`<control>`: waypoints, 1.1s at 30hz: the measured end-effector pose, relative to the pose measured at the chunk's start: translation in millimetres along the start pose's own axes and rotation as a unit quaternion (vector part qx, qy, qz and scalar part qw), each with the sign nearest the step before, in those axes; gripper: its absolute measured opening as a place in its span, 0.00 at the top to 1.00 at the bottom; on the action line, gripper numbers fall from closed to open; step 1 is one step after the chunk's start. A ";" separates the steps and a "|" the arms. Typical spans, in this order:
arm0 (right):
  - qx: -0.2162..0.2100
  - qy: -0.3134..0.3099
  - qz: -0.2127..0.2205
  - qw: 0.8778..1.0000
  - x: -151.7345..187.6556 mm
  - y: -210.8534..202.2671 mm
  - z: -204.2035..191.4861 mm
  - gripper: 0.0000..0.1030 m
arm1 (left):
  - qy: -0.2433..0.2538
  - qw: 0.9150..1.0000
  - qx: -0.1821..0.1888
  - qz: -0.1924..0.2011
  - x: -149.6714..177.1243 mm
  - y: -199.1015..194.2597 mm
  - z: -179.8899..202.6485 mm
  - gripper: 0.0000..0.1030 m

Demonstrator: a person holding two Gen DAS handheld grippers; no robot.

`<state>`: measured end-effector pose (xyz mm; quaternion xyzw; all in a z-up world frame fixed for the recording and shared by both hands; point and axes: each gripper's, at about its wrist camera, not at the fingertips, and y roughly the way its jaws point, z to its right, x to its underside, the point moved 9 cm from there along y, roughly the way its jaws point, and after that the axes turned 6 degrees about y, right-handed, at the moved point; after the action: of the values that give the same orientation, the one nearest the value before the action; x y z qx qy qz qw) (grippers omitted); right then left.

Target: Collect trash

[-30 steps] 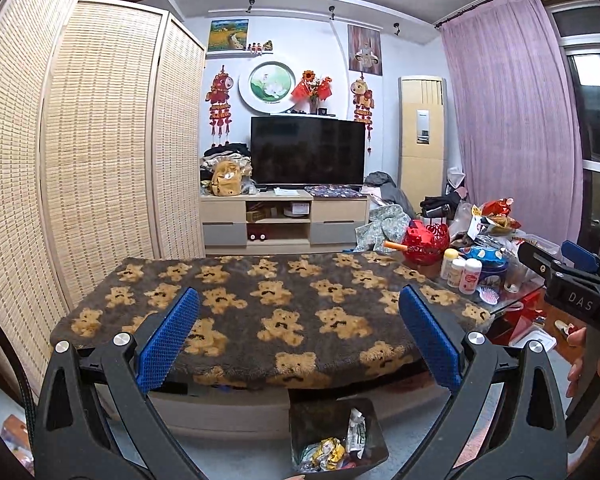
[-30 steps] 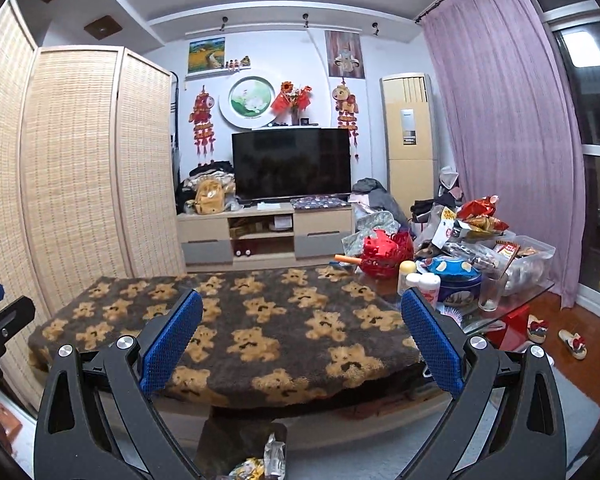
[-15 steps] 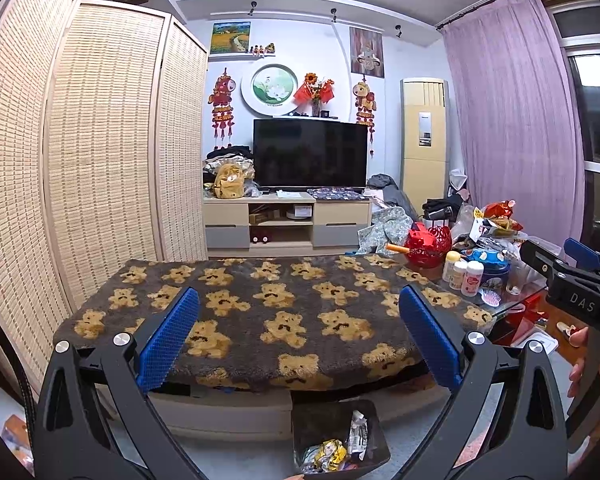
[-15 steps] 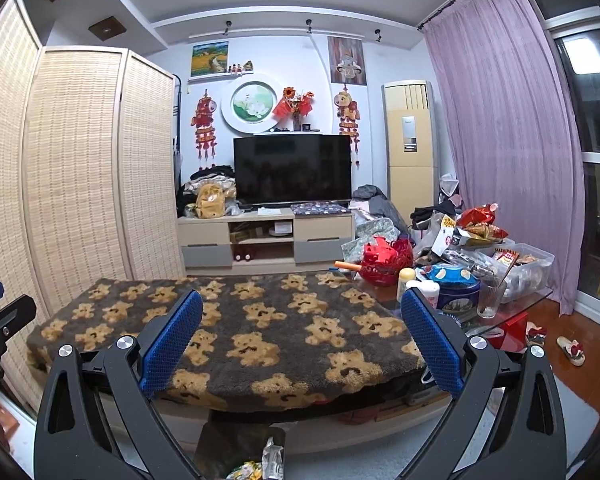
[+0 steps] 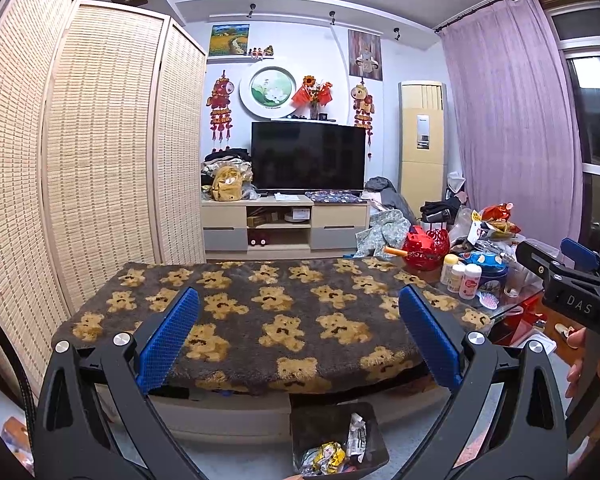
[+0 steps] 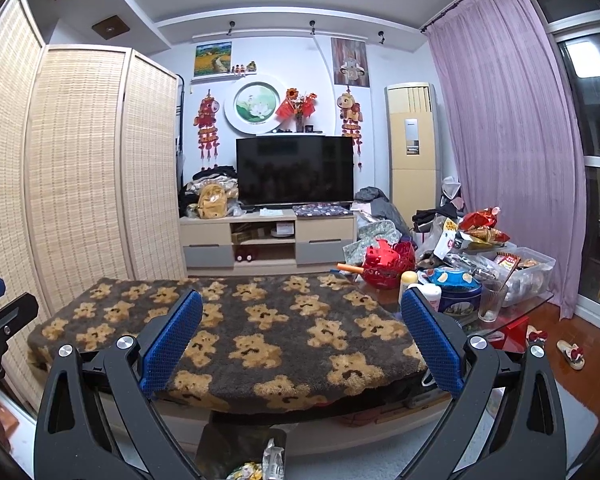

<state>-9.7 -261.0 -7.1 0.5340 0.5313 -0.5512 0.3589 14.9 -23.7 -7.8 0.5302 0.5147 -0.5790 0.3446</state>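
A dark trash bin (image 5: 337, 440) holding crumpled wrappers (image 5: 324, 454) stands on the floor in front of the low table; it also shows at the bottom of the right wrist view (image 6: 240, 456). My left gripper (image 5: 298, 336) is open and empty, held above the table's near edge. My right gripper (image 6: 300, 338) is open and empty too, at about the same height; it shows from the side at the right of the left wrist view (image 5: 568, 276). The table is covered by a dark teddy-bear blanket (image 5: 268, 304) with nothing on it.
A cluttered glass side table (image 6: 500, 300) with bottles, a tin, a glass and snack bags stands to the right. A folding bamboo screen (image 5: 100, 160) is on the left. A TV stand (image 5: 284, 224) is at the back. Slippers (image 6: 570, 354) lie on the floor.
Both grippers have risen and pulled back slightly, staying open and empty. The table and bin sit a little lower in both views.
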 end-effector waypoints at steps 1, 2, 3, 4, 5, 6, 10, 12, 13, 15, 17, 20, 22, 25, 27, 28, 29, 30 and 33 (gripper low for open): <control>-0.001 0.001 0.001 1.000 0.0 -0.1 -0.3 0.03 | 0.000 1.000 0.000 -0.001 0.3 0.1 0.1 0.08; -0.001 0.001 0.001 1.000 -0.1 0.0 -0.2 0.03 | 0.001 1.000 0.002 -0.001 0.4 0.1 0.4 0.08; -0.002 0.001 0.001 1.000 -0.1 0.5 -0.3 0.03 | 0.000 1.000 0.003 -0.001 0.4 0.1 0.5 0.08; -0.002 0.001 0.001 1.000 0.5 0.8 0.4 0.03 | 0.000 1.000 0.003 -0.001 0.3 1.1 -0.1 0.08; -0.001 0.000 0.000 1.000 0.7 0.7 0.3 0.03 | 0.000 1.000 0.003 -0.001 0.4 1.4 -0.1 0.08; -0.001 0.000 -0.002 1.000 1.1 1.3 0.8 0.03 | 0.000 1.000 0.003 -0.002 0.2 1.9 -0.1 0.08; -0.001 0.000 -0.006 1.000 1.9 2.7 3.8 0.03 | 0.004 1.000 0.005 0.000 0.1 1.2 2.2 0.08; -0.001 0.001 -0.006 1.000 2.7 3.0 3.8 0.03 | 0.005 1.000 0.005 -0.002 0.6 1.6 2.7 0.08; -0.002 0.001 -0.006 1.000 2.5 3.0 4.8 0.03 | 0.006 1.000 0.005 -0.002 0.8 1.6 3.0 0.08; -0.001 0.000 -0.005 1.000 2.4 3.1 3.9 0.03 | 0.005 1.000 0.005 -0.001 0.7 1.5 3.0 0.08; -0.002 0.001 -0.004 1.000 2.2 3.2 4.5 0.03 | 0.004 1.000 0.004 -0.001 0.5 1.6 2.9 0.08; -0.002 0.000 -0.004 1.000 2.9 3.1 4.2 0.03 | 0.002 1.000 0.005 0.002 -0.1 1.2 2.4 0.08; -0.002 0.001 -0.005 1.000 3.4 2.9 3.8 0.03 | 0.000 1.000 0.007 0.000 0.2 1.5 2.1 0.08; -0.005 0.004 -0.006 1.000 3.8 2.7 3.8 0.03 | -0.002 1.000 0.009 -0.001 0.7 1.6 1.6 0.08; -0.004 0.003 -0.005 1.000 3.8 2.1 1.7 0.03 | -0.001 1.000 0.009 -0.001 0.6 1.5 1.6 0.08; -0.004 0.004 -0.005 1.000 3.5 1.7 2.1 0.03 | -0.001 1.000 0.009 -0.001 0.6 1.5 1.7 0.08; -0.004 0.005 -0.004 1.000 3.4 1.4 2.1 0.03 | -0.001 1.000 0.009 0.000 0.2 0.9 1.4 0.08; -0.004 0.005 -0.003 1.000 3.0 0.6 2.1 0.03 | -0.001 1.000 0.009 0.001 0.2 0.6 1.2 0.08; -0.004 0.005 -0.003 1.000 2.7 -0.4 2.0 0.03 | -0.001 1.000 0.009 0.002 0.6 0.2 0.6 0.08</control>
<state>-11.0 -262.4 -10.0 0.5340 0.5366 -0.5473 0.3569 14.8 -24.2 -8.4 0.5338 0.5077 -0.5838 0.3413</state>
